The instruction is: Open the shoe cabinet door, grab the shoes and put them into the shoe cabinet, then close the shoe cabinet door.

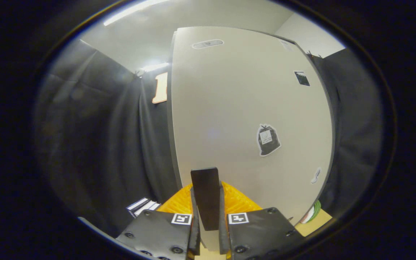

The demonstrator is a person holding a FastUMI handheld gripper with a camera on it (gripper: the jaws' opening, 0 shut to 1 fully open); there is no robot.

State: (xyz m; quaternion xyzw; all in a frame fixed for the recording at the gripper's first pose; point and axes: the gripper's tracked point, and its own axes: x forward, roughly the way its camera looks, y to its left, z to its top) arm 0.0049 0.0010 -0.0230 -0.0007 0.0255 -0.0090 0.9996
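The gripper (pixel 208 202) pinches the dark upright handle (pixel 205 195) at bottom centre; the pale cabinet door (pixel 244 108) fills centre frame directly ahead, probably close to shut, its edge running vertically left of centre.

— What is the gripper (pixel 208 202) holding?
— A dark handle (pixel 205 196). Both fingers (pixel 195 216) press on it, one on each side.
— What is the handle on?
— The door (pixel 237 108). It is big and pale and stands right in front of the fingers.
— Is anything stuck on the door?
— Yes. A sticker (pixel 268 139) that looks like a black bag, off to the right of the handle. A small dark sticker sits higher up.
— What is beside the door?
— Black cloth (pixel 114 144) hangs on both sides.
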